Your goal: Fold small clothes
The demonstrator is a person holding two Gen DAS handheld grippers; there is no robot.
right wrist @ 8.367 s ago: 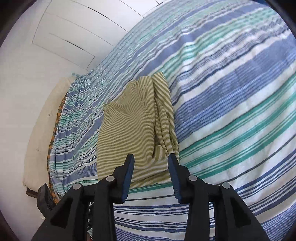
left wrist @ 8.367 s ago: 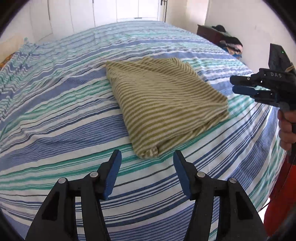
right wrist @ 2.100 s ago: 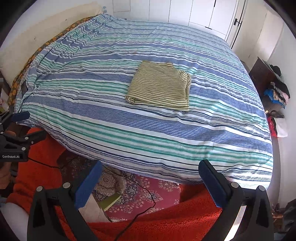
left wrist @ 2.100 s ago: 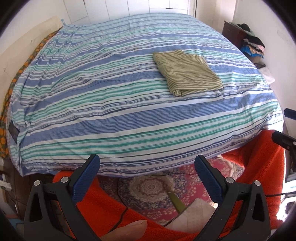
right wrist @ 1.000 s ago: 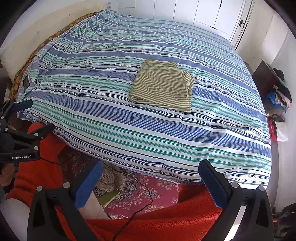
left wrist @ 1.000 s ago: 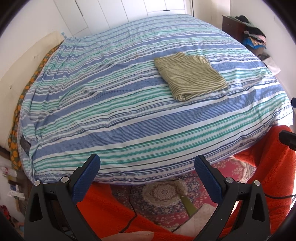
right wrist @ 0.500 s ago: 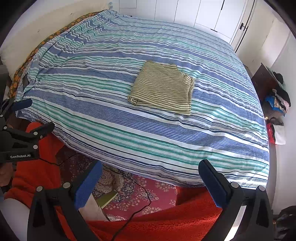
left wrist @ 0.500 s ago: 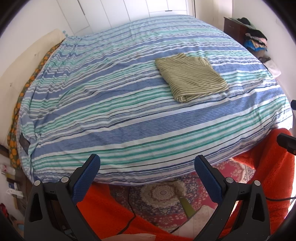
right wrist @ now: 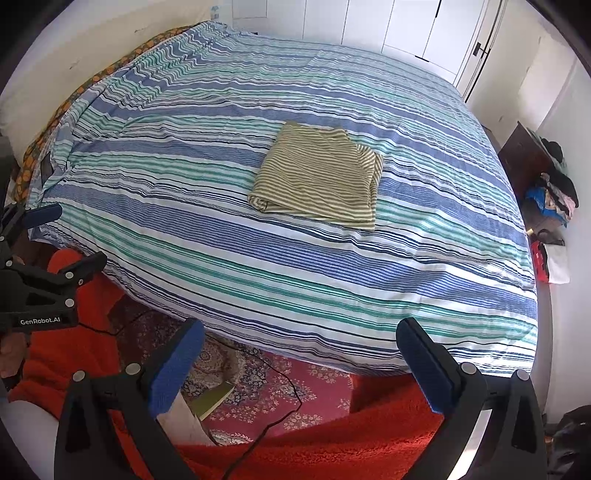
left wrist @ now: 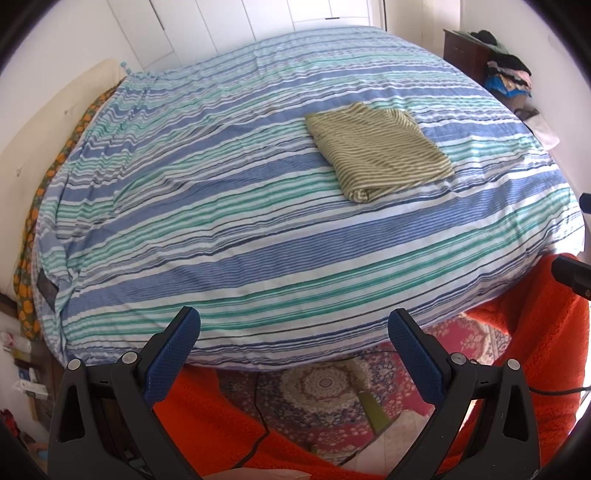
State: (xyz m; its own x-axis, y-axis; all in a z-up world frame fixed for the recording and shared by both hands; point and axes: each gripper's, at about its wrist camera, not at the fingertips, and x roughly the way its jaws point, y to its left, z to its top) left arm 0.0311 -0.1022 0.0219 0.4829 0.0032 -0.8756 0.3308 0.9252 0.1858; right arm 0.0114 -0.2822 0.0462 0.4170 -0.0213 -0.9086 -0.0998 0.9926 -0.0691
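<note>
Olive-striped folded garment [left wrist: 378,158] is lying on the bed [left wrist: 221,236]; left gripper [left wrist: 293,345] and right gripper [right wrist: 299,356] are gaping wide, empty.

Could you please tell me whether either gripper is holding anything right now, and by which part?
Nothing is held: left gripper and right gripper are open, clear of the folded striped garment.

A striped bedspread [right wrist: 221,155] fills mid-frame; white wardrobe doors [right wrist: 399,26] upper centre, patterned rug [left wrist: 325,391] bottom centre, piled clothes [right wrist: 554,192] at right.
</note>
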